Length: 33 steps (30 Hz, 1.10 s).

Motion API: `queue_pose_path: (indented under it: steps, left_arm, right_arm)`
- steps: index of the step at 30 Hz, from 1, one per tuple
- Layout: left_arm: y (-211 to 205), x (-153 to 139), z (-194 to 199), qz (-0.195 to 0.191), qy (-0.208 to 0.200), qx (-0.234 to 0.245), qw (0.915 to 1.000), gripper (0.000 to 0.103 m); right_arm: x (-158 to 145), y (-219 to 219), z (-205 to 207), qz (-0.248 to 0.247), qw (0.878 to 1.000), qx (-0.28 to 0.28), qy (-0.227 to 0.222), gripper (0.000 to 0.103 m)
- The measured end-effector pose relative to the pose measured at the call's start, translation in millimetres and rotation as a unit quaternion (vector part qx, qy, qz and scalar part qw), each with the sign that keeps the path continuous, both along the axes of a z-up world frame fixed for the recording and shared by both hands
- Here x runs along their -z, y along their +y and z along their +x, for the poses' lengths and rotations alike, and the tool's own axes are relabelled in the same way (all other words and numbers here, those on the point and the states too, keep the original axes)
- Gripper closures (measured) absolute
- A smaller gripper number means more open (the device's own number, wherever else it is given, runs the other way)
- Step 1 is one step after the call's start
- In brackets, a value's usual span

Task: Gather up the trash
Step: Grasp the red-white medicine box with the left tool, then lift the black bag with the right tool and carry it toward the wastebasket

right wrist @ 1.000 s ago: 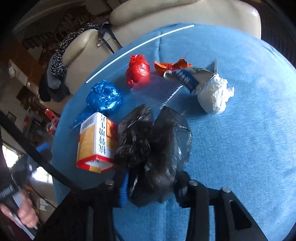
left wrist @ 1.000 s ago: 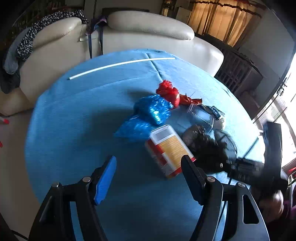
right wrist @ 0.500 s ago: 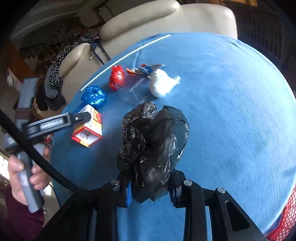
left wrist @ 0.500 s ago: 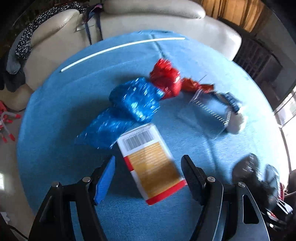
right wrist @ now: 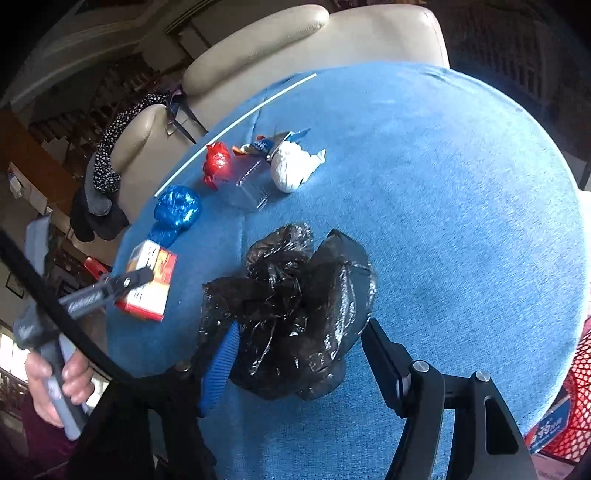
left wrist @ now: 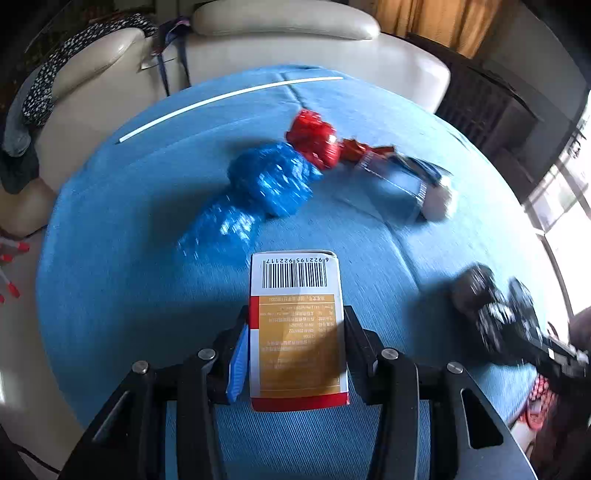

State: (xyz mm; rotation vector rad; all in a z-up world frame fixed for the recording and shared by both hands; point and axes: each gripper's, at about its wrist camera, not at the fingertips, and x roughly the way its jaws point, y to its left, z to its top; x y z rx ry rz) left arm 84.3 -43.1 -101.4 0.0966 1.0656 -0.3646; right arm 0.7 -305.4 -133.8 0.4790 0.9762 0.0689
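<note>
Surface: round table (left wrist: 110, 280) under a blue cloth, a white strip (left wrist: 229, 96) lying across its far side. Beyond it a cream leather sofa (left wrist: 280, 26) with dark patterned clothing (left wrist: 37, 92) draped on its left end. Orange curtains (left wrist: 443, 22) far right, bright window at the right edge.

Left gripper (left wrist: 295, 354): jaws narrowed onto the carton (left wrist: 295, 332), pads touching both long sides, barcode end pointing away. Carton sits near the table's near-left edge in the right wrist view (right wrist: 147, 280).

Right gripper (right wrist: 299, 365): the black plastic bag (right wrist: 291, 306) sits bunched between the fingers. Left blue pad touches it; the right finger stands visibly apart from the bag, so the jaws look part open. Cannot tell if the bag is actually gripped.

Remaining trash mid-table: blue foil wrapper (left wrist: 266, 184) just beyond the carton, red foil wrapper (left wrist: 314, 140) touching its far side, then a clear plastic box (right wrist: 251, 188), a blue-orange packet (right wrist: 266, 142) and a white wad (right wrist: 291, 168) to the right.

Hard to read: right half of the left wrist view is motion-blurred, so the packet and wad smear together. Red mesh (right wrist: 576, 387) at the right is cut off by the frame. Carton text is illegible.
</note>
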Motion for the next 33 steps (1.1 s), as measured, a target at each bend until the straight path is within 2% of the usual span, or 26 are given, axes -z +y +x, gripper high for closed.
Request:
queue_pose_path:
  steps: [7, 10, 12, 13, 18, 21, 23, 24, 25, 33]
  left_arm:
    - [2.0, -3.3, -31.6, -0.009, 0.001, 0.036, 0.9993, 0.054]
    - [6.2, -1.4, -35.6, 0.002, -0.003, 0.031, 0.9995, 0.036]
    - [8.2, -1.1, -38.0, 0.006, -0.006, 0.026, 0.9996, 0.035]
    - [8.1, -1.5, -40.6, 0.008, -0.008, 0.030, 0.9995, 0.035]
    - [2.7, -0.8, -49.1, 0.014, -0.014, 0.041, 0.9990, 0.034]
    - [-1.1, 2.1, -51.2, 0.032, -0.026, 0.036, 0.9985, 0.034]
    - [-1.1, 5.8, -50.8, 0.035, -0.027, 0.032, 0.9985, 0.038]
    - [-0.7, 7.3, -50.5, 0.033, -0.025, 0.030, 0.9987, 0.050]
    - [-0.7, 8.8, -49.7, 0.030, -0.020, 0.030, 0.9989, 0.055]
    - [-10.8, -20.0, -64.8, 0.018, -0.069, 0.038, 0.9968, 0.055]
  right_arm:
    - [-5.0, -0.2, 2.9, 0.009, 1.000, 0.008, -0.008, 0.031]
    - [-0.4, 3.7, 8.1, 0.001, 1.000, 0.009, -0.010, 0.031]
    - [7.3, 5.9, 10.9, -0.006, 1.000, 0.007, 0.006, 0.059]
    - [11.7, 7.5, 11.6, -0.001, 1.000, 0.000, 0.015, 0.059]
    - [5.1, 9.3, 2.3, -0.024, 1.000, 0.003, 0.001, 0.063]
    - [-1.3, 3.4, -5.7, -0.017, 1.000, 0.008, -0.008, 0.063]
    - [-8.3, -0.1, -13.9, -0.018, 1.000, 0.013, -0.019, 0.063]
    - [-10.9, -1.3, -16.7, -0.017, 0.999, 0.013, -0.024, 0.063]
    - [-13.7, -2.5, -20.2, -0.016, 0.999, 0.015, -0.028, 0.063]
    - [-32.8, -13.4, -43.9, -0.007, 0.998, 0.027, -0.061, 0.063]
